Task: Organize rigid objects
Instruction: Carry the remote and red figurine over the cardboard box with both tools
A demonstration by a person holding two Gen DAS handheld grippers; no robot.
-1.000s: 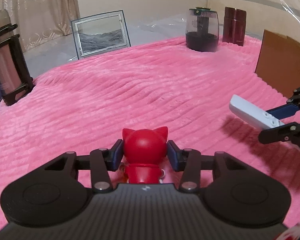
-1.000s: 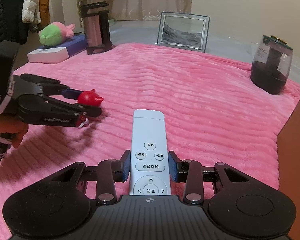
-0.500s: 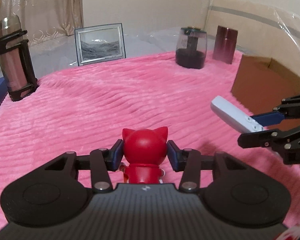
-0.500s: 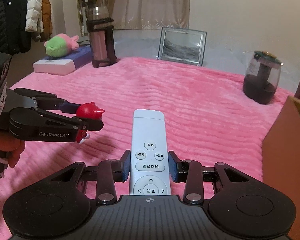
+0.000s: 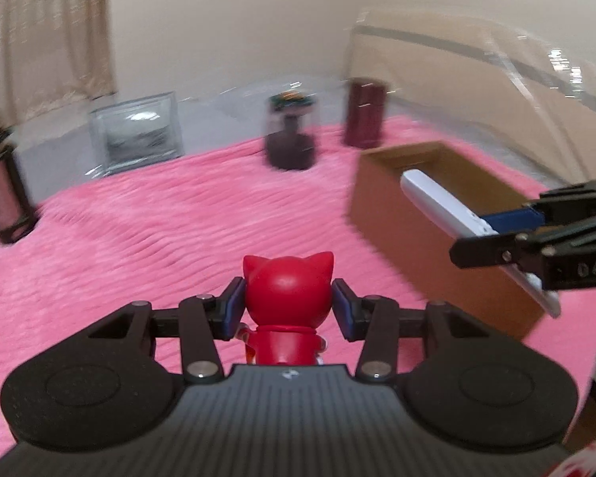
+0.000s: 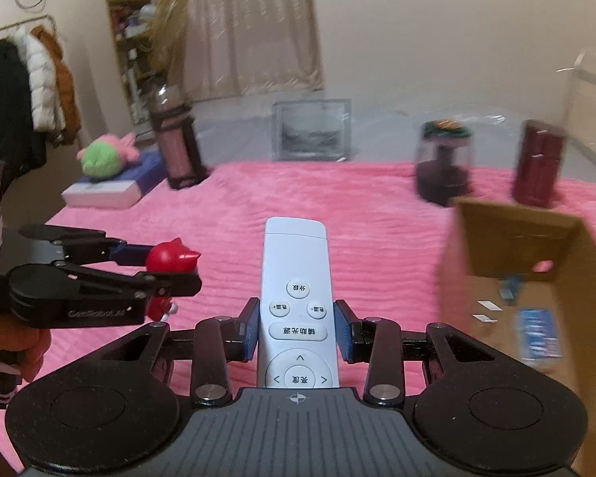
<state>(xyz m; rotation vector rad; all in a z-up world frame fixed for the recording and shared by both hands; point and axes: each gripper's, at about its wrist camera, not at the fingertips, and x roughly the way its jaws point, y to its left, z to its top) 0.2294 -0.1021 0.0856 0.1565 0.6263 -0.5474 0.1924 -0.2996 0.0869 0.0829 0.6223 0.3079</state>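
Observation:
My left gripper (image 5: pixel 288 306) is shut on a red cat figurine (image 5: pixel 288 284) and holds it above the pink blanket (image 5: pixel 159 230). My right gripper (image 6: pixel 296 328) is shut on a white remote control (image 6: pixel 295 278). In the left wrist view the remote (image 5: pixel 441 200) hangs in the air in front of the open cardboard box (image 5: pixel 429 214). In the right wrist view the box (image 6: pixel 516 246) is at the right with small items inside, and the left gripper (image 6: pixel 167 274) with the figurine (image 6: pixel 170 257) is at the left.
At the blanket's far edge stand a dark jar (image 5: pixel 291 135), a maroon canister (image 5: pixel 364 113), a picture frame (image 5: pixel 139 133) and a pink flask in a black holder (image 5: pixel 2 190). A plush toy (image 6: pixel 103 157) lies on a box at far left.
Both grippers have lifted and swung to the right with their objects. The cardboard box has come into fuller view, and the remote is now in front of its opening.

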